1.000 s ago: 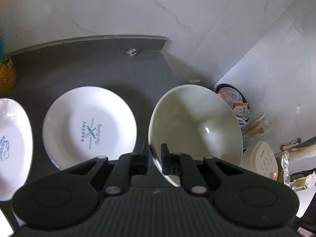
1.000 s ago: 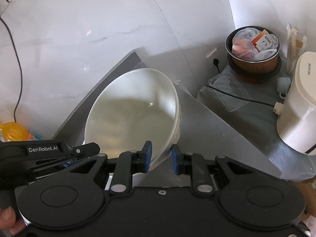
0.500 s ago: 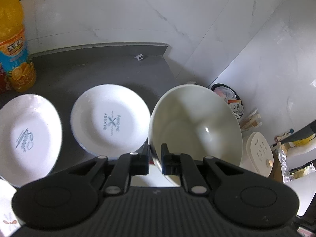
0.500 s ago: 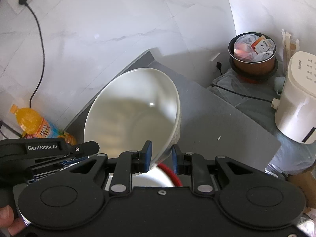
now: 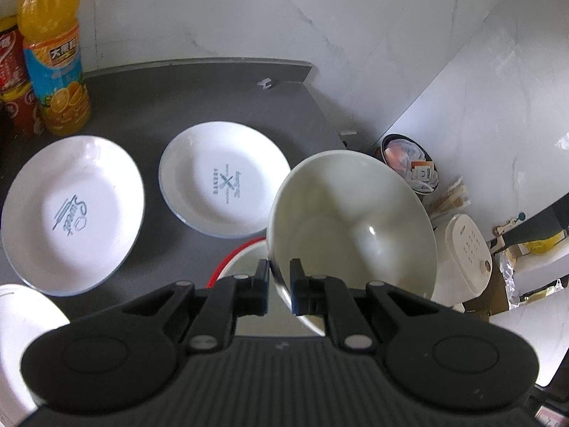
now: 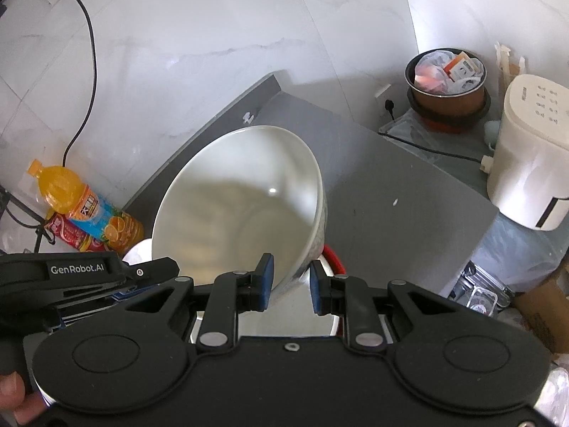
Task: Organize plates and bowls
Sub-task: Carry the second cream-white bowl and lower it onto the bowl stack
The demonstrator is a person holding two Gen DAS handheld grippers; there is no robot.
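Left wrist view: the bowl (image 5: 352,227) is pinched at its rim by the left claw (image 5: 278,291), tilted, held above the bench (image 5: 149,114).
Right claw (image 6: 290,286): the opposite rim of the bowl (image 6: 238,210) is straddled; firm contact cannot be told.
Bakery plate (image 5: 224,185): left of the bowl.
Sweet plate (image 5: 73,213): farther left of the bowl.
Red-rimmed bowl (image 5: 242,259): beneath the bowl.

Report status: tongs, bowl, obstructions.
Left tongs shut on bowl rim; right tongs straddle rim, gap visible. Bowl aloft, tilted. Red-rimmed bowl directly beneath.
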